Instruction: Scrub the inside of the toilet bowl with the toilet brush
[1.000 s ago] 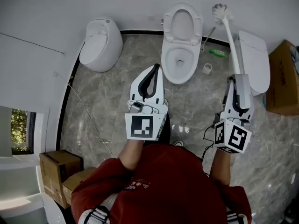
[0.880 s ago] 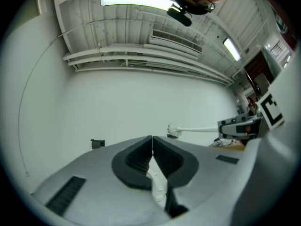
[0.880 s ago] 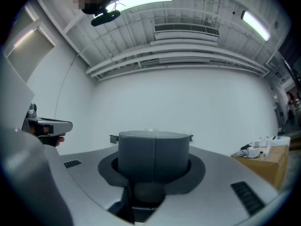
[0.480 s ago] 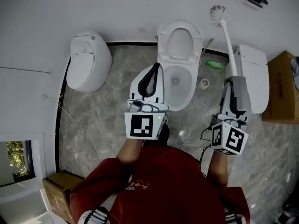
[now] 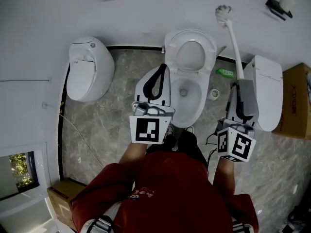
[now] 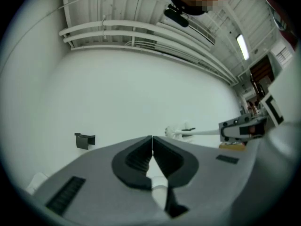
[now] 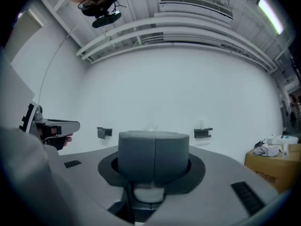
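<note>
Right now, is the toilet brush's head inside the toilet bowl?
No, the toilet brush head is held up near the wall, above and right of the toilet bowl.

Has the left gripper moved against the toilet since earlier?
Yes. The left gripper advanced toward the wall: its claw tips, earlier beside the toilet bowl, now reach the raised seat.

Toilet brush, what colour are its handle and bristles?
The toilet brush is white all over; clearest in the head view, held in the right hand-held gripper.
</note>
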Tool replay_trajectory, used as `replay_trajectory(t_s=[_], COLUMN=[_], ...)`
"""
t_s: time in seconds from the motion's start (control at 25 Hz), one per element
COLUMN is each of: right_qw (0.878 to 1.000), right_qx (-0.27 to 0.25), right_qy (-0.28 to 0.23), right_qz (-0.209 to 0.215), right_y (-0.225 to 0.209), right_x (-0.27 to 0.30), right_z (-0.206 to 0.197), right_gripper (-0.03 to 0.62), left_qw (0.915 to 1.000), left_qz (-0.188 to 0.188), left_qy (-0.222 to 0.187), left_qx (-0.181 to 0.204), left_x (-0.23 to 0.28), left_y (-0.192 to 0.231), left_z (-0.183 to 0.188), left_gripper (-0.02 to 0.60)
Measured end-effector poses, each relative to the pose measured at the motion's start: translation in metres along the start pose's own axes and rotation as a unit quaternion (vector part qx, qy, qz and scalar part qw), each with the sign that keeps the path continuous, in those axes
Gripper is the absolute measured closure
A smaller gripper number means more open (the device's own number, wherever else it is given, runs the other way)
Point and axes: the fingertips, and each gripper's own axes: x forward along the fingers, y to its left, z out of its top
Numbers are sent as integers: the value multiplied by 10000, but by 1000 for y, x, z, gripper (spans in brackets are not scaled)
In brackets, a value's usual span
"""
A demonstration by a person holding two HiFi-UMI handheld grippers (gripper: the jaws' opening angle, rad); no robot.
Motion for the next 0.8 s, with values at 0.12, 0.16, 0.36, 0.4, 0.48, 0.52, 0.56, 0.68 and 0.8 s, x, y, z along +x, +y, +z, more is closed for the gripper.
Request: replay_trajectory(t_s=[0.12,0.16,0.36,0.4,0.48,0.52,0.56,0.68,0.8], right_qw=[9997,9994,9938,9908,9825,9779,9738,9589,9318], right_qx=[32,53,98,87,62,48,22,-178,-152], right_qy=[191,288,984,1228,1746,1977,2162,2685,3477], right_qz=[116,161,508,562,649,680,710,895,1031], right_y=[-2,0,10,12,16,18,20,30,36], right_x=[25,32,53,53,48,44,39,18,-7], right_z=[-12,-18,-81,-103,-152,-178,-205,-293,-399], right_gripper=[447,446,445,445,445,446,445,446,446], left_qw=[10000,10000,9987,9983,9979,9977,9973,9923,9798], left_qz=[26,15,-67,-107,-178,-205,-218,-281,-465], left_qy=[19,60,506,562,624,653,701,1143,1849], left_qx=[-44,-55,49,54,50,21,-48,-389,-604], left_x=[20,25,45,48,49,49,48,35,17], left_y=[2,2,-4,-7,-13,-15,-18,-30,-51], left_z=[-13,-20,-80,-97,-132,-151,-173,-252,-344], left_gripper=[583,583,583,583,583,583,583,583,583])
